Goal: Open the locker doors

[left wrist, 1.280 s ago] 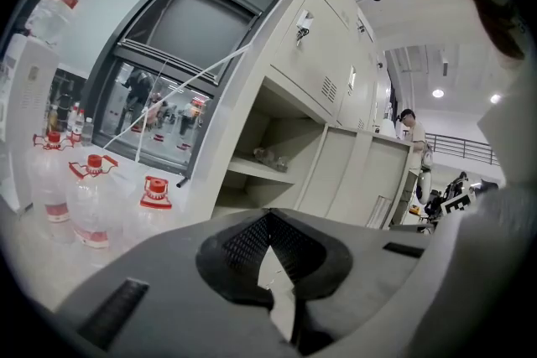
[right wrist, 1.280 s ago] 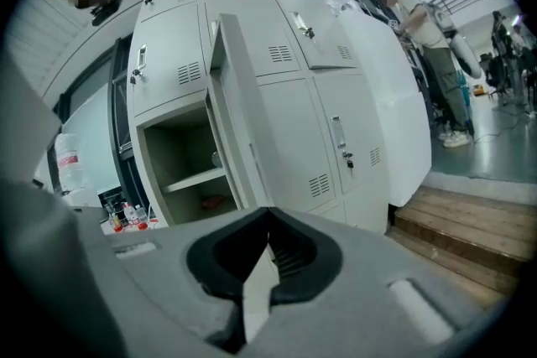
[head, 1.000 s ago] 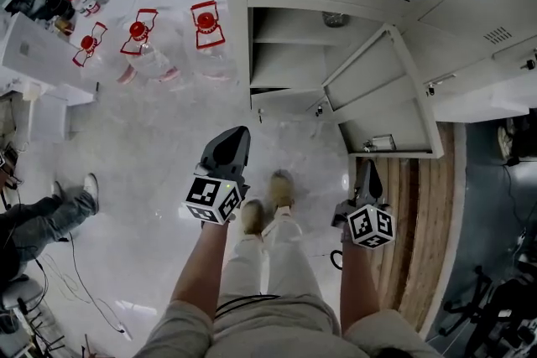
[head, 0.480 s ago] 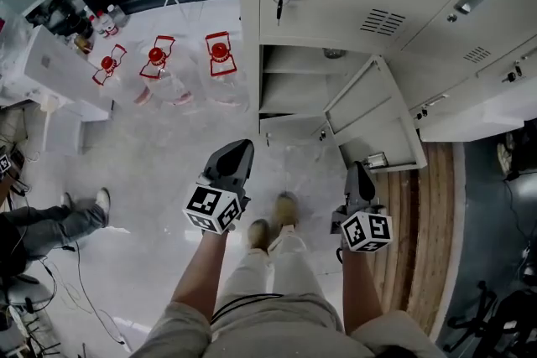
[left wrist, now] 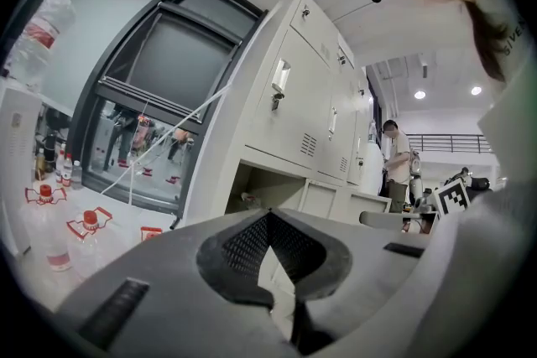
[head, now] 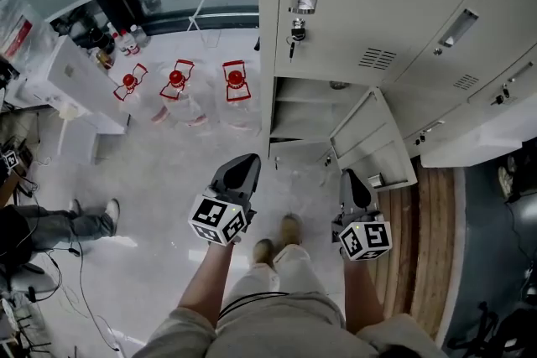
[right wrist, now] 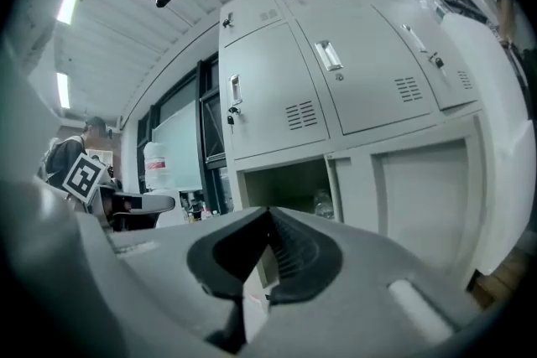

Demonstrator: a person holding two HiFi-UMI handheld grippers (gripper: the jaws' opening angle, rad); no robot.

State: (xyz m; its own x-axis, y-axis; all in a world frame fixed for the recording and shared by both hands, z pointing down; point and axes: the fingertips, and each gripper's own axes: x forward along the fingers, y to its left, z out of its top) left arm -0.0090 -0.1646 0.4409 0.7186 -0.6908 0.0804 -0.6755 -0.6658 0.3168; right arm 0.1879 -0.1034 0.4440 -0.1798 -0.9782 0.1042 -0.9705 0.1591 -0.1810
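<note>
A bank of pale grey lockers fills the upper right of the head view. The lowest left compartment point(head: 300, 117) stands open, its door point(head: 373, 142) swung out to the right. Above it is a shut door point(head: 344, 4) with a recessed handle and a key point(head: 294, 36) hanging in its lock. My left gripper point(head: 243, 162) is shut and empty in front of the open compartment, clear of the lockers. My right gripper point(head: 350, 174), also shut and empty, hangs near the open door's lower edge. The left gripper point(left wrist: 268, 214) and right gripper point(right wrist: 268, 210) both point level at the lockers; the open compartment point(right wrist: 289, 184) holds a small bottle point(right wrist: 325, 203).
Three water jugs with red handles point(head: 176, 80) stand on the floor left of the lockers, beside a white desk point(head: 80, 88). A seated person's legs point(head: 59, 226) show at the far left. Another person point(left wrist: 398, 163) stands along the locker row. A wooden strip point(head: 432, 239) runs at right.
Both grippers have risen, still shut. The head view has tilted up, so the upper locker doors, handle and key now show more fully.
</note>
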